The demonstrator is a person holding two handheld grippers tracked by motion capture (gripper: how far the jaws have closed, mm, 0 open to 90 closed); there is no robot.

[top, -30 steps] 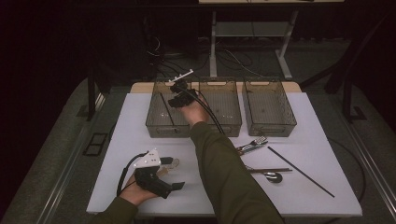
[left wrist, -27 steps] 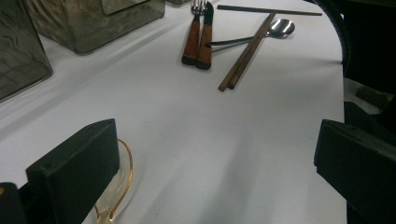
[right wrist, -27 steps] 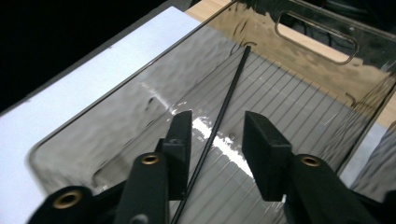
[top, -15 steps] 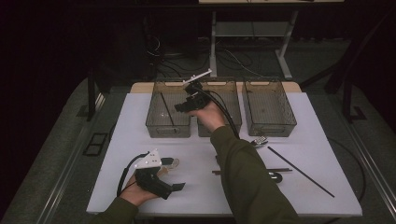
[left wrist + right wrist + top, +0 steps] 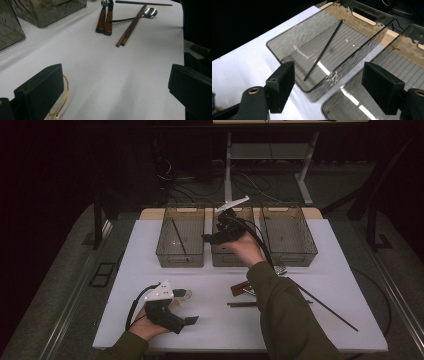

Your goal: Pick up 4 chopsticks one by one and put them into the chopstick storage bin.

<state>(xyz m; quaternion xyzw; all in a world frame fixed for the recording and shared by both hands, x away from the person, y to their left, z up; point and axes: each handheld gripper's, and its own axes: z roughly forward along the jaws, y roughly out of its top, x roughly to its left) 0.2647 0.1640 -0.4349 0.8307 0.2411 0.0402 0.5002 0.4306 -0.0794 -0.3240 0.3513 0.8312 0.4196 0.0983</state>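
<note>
Spread wide and empty, our left gripper (image 5: pixel 191 320) rests low on the smooth white table (image 5: pixel 150 250) beside a thin gold-rimmed glass piece (image 5: pixel 61 105). Our right gripper (image 5: pixel 206 238), just opened with nothing between its blocky black pads, hovers over ribbed smoky plastic bins; the left bin (image 5: pixel 287 37) holds one slim black chopstick (image 5: pixel 323 51). Wooden-handled forks (image 5: pixel 105 18), brown chopsticks (image 5: pixel 130 27) and a steel spoon (image 5: pixel 150 12) lie right.
</note>
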